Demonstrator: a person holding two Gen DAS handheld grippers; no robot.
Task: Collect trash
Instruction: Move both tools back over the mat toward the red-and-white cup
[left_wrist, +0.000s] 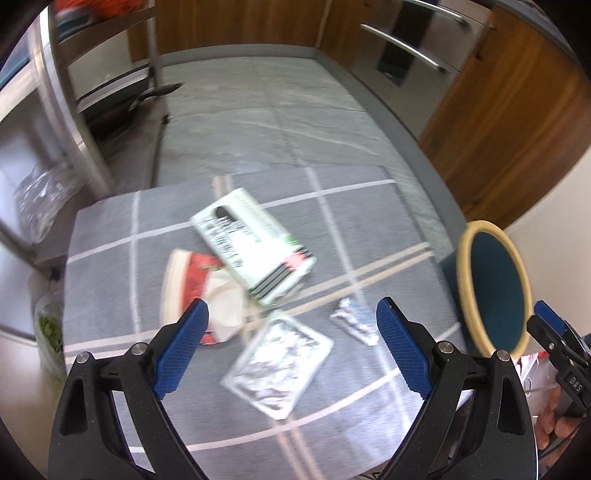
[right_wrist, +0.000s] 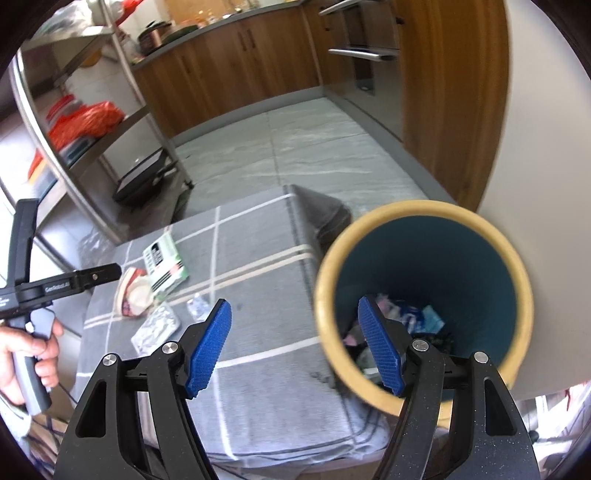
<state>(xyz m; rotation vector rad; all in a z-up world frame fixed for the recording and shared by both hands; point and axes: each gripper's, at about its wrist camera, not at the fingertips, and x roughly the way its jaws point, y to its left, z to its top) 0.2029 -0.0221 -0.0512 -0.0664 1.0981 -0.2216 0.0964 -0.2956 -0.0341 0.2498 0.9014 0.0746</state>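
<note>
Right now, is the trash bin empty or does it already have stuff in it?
Not empty. The right wrist view looks down into the bin, and crumpled wrappers lie at its bottom; it is far from full.

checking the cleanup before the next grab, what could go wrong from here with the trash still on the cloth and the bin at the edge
1. The bin seems to stand at the cloth's right edge; a knock from the right hand-held gripper might tip it.
2. The green box overlaps the red wrapper, so the left hand-held gripper may drag both.
3. The foil tray lies flat, hard to pinch.
</note>
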